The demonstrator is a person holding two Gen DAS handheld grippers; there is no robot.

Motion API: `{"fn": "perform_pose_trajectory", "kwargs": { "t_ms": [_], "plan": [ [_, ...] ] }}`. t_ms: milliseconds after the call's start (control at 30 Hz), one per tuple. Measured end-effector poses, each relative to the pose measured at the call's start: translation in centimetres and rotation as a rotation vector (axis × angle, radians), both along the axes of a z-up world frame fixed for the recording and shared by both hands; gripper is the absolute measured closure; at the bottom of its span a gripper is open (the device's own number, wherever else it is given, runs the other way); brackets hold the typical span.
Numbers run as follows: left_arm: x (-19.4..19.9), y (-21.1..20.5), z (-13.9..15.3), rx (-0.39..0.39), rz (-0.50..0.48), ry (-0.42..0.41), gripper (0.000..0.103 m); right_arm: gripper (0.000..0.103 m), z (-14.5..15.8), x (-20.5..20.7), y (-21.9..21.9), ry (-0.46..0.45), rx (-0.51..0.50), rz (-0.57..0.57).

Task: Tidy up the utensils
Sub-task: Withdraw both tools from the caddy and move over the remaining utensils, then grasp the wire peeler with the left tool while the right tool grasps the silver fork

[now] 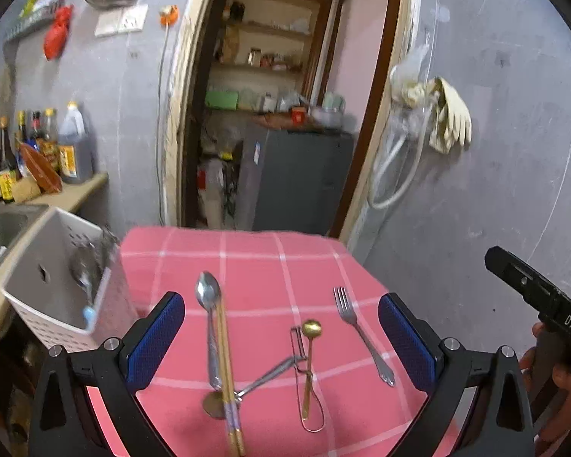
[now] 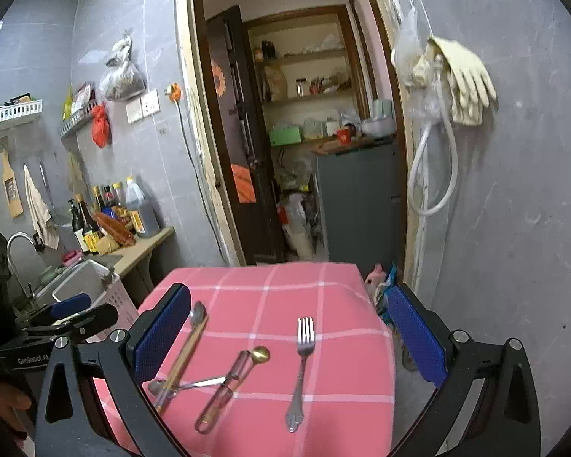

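Utensils lie on a pink checked tablecloth [image 1: 255, 262] [image 2: 335, 381]: a large steel spoon [image 1: 209, 320] [image 2: 196, 314] beside a pair of chopsticks [image 1: 226, 365] [image 2: 182, 358], a small steel spoon [image 1: 247, 388] [image 2: 194, 384], a peeler [image 1: 304, 377] [image 2: 224, 388], a gold spoon [image 1: 309, 358] [image 2: 258, 356] and a fork [image 1: 358, 331] [image 2: 302, 361]. My left gripper [image 1: 281, 339] hovers open over them, nothing between its blue pads. My right gripper [image 2: 289, 339] is open too, above the cloth with the fork between its fingers, untouched.
A white perforated utensil basket [image 1: 57, 285] [image 2: 95, 285] stands left of the table by the sink [image 1: 0, 228]. Sauce bottles [image 1: 38, 144] crowd the counter. A doorway [image 1: 278, 114] to a pantry lies behind; gloves [image 1: 449, 114] hang on the grey wall at right.
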State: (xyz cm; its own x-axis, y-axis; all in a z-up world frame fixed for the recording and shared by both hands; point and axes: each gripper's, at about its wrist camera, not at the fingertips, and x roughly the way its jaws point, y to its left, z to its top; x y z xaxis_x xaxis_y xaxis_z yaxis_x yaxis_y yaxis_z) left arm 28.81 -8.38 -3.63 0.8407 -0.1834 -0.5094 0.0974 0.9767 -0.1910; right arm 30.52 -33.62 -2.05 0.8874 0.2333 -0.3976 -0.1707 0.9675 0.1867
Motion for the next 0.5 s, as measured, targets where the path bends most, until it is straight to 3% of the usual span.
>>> {"fn": "perform_pose_trajectory", "kwargs": {
  "t_ms": [267, 467, 500],
  "plan": [
    [3.2, -1.1, -4.1, -0.005, -0.017, 0.115, 0.002, 0.001, -4.3, 4.2, -1.2, 0.095, 0.015, 0.083],
    [5.7, -2.3, -7.5, -0.018, -0.046, 0.208, 0.029, 0.002, -8.8, 7.9, -0.7, 0.204, 0.034, 0.165],
    [6.3, -2.4, -8.3, -0.034, -0.055, 0.231, 0.035, 0.008, -9.6, 8.6, -0.5, 0.225, 0.042, 0.182]
  ]
}}
